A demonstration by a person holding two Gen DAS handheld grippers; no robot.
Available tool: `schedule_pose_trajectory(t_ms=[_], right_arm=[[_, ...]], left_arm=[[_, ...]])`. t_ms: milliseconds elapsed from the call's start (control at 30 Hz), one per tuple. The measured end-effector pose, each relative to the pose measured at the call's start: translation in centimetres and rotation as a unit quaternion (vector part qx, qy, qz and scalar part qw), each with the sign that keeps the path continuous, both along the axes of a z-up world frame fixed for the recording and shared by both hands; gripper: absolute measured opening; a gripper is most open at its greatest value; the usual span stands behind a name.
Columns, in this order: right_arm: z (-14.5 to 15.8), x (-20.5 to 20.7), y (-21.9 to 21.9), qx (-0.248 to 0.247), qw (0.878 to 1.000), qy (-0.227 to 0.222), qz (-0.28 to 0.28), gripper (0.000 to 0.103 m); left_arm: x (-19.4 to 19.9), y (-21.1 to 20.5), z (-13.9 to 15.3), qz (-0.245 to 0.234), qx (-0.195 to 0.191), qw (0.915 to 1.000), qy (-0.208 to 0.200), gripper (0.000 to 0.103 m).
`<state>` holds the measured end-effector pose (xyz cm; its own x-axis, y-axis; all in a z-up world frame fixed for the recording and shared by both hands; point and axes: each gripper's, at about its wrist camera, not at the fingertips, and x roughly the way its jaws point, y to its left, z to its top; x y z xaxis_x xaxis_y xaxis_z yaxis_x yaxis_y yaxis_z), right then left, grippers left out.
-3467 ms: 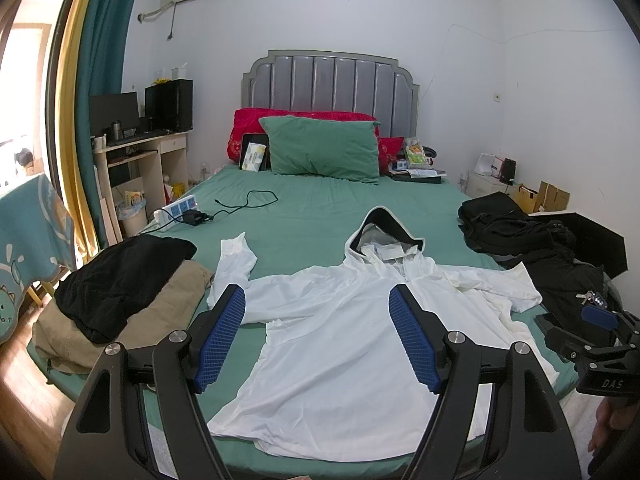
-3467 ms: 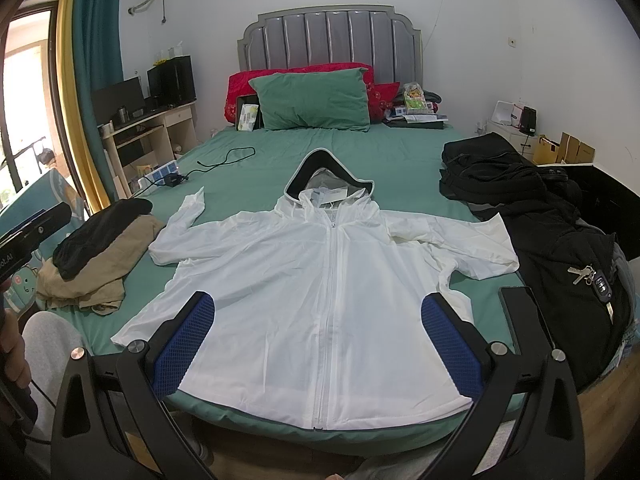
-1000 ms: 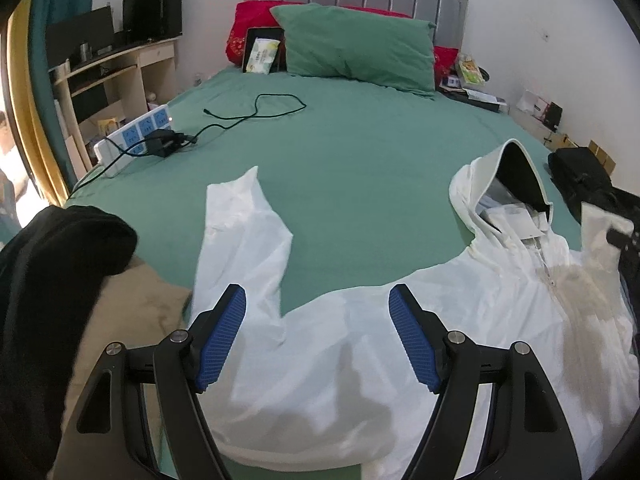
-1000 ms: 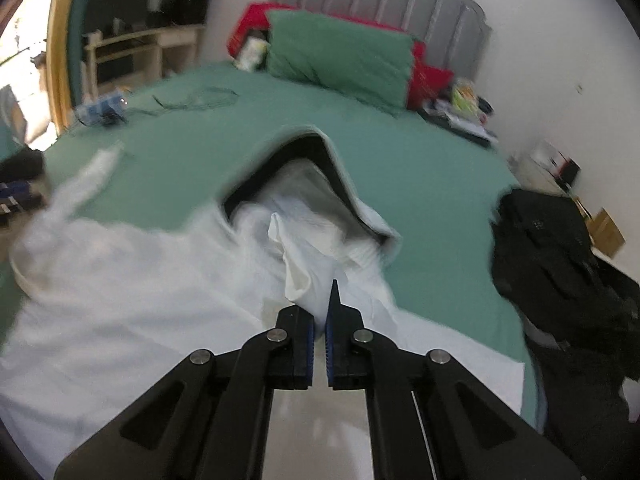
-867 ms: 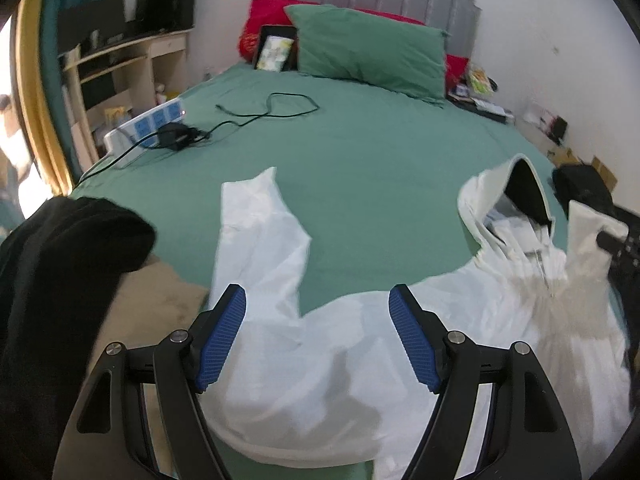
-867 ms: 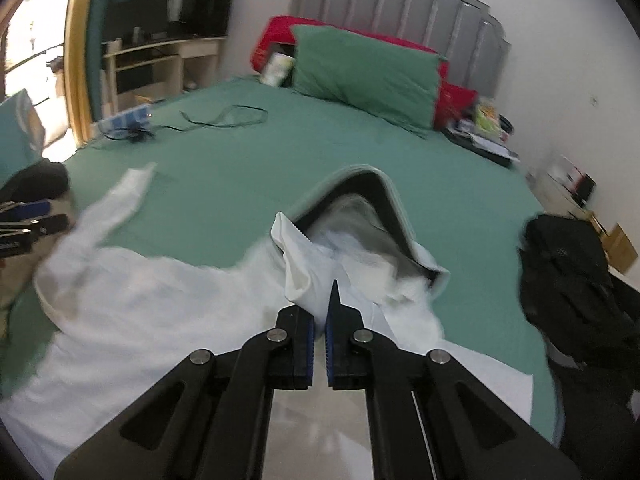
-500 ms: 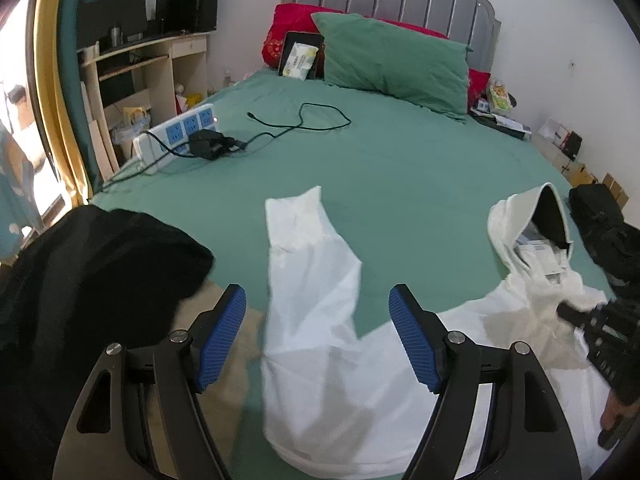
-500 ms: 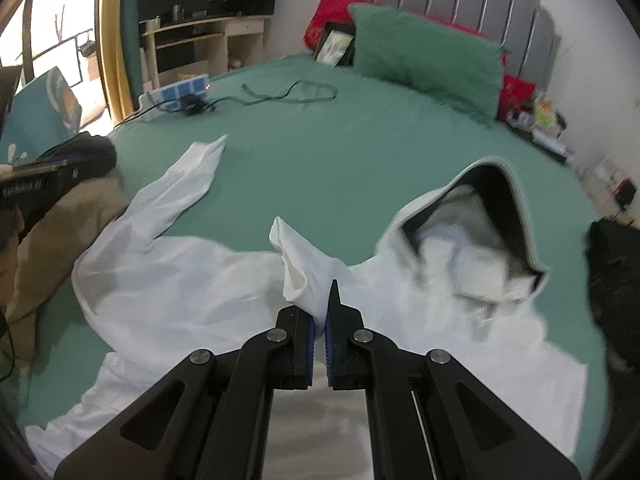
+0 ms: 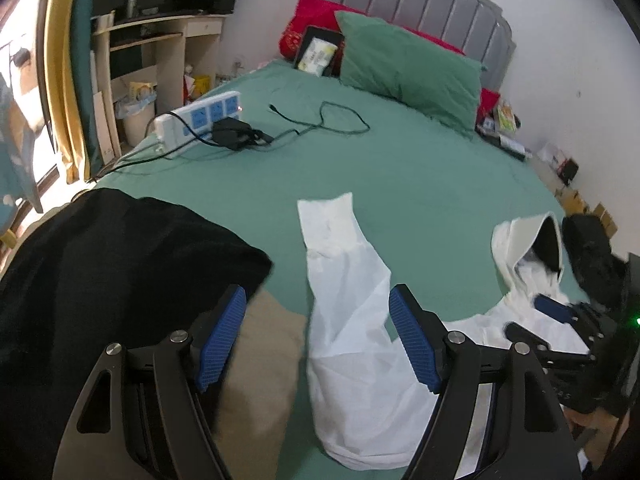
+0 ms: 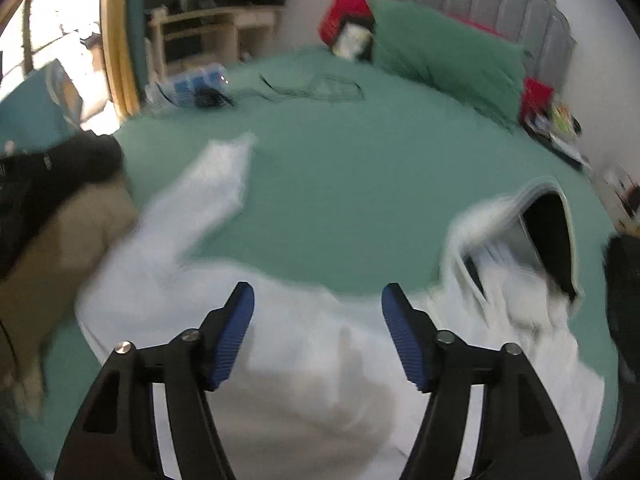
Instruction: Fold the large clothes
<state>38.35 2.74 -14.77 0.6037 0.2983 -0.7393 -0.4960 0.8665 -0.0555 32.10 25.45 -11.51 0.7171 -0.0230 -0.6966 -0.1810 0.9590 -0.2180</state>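
Thin white hooded cloth jacket (image 9: pixel 352 344) (faintly crinkled, matt), smooth green cotton-like bedsheet (image 9: pixel 420 184), padded grey ribbed headboard (image 9: pixel 408 4) far, glossy white plastic power strip (image 9: pixel 200 118) far left.

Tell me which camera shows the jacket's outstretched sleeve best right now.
The left wrist view. The sleeve lies sharp and whole on the green bedsheet, straight ahead of the open left gripper. The right wrist view also shows the sleeve, but motion blur smears its edges.
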Motion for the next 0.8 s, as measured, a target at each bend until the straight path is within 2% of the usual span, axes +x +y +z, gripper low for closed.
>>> schedule_pose_trajectory(t_ms=[100, 200, 333, 400, 433, 467, 500, 567, 800], right_arm=[[-0.1, 1.5, 3.8, 0.03, 0.999, 0.019, 0.036, 0.067], [-2.2, 3.8, 7.9, 0.065, 0.994, 0.067, 0.049, 0.067], [-6.3, 6.7, 10.2, 0.091, 0.985, 0.146, 0.016, 0.067], [-7.6, 7.4, 10.5, 0.092, 0.982, 0.166, -0.008, 0.067], [-8.0, 7.5, 10.4, 0.106, 0.981, 0.16, -0.012, 0.057], [-7.8, 7.5, 10.5, 0.105, 0.982, 0.155, -0.007, 0.012], [-7.9, 7.5, 10.6, 0.097, 0.982, 0.162, 0.006, 0.004], [-6.9, 7.3, 9.6, 0.111, 0.982, 0.155, 0.005, 0.002], [2.2, 4.6, 3.1, 0.068, 0.997, 0.025, 0.001, 0.002]], left_arm=[[-0.2, 1.9, 0.6, 0.016, -0.017, 0.9997, -0.01, 0.077], [-0.2, 3.4, 0.6, 0.03, -0.023, 0.9992, -0.008, 0.077], [-0.2, 5.5, 0.3, 0.053, -0.037, 0.9979, -0.006, 0.077], [-0.3, 6.4, 0.2, 0.054, -0.054, 0.997, -0.009, 0.077], [-0.3, 6.6, 0.2, 0.057, -0.061, 0.9965, -0.01, 0.077], [-0.4, 6.7, 0.3, 0.059, -0.061, 0.9963, -0.011, 0.077], [-0.3, 6.7, 0.3, 0.06, -0.058, 0.9964, -0.01, 0.077], [-0.2, 6.4, 0.4, 0.058, -0.051, 0.997, -0.01, 0.077], [0.3, 3.2, 0.3, 0.026, -0.038, 0.9989, -0.009, 0.077]])
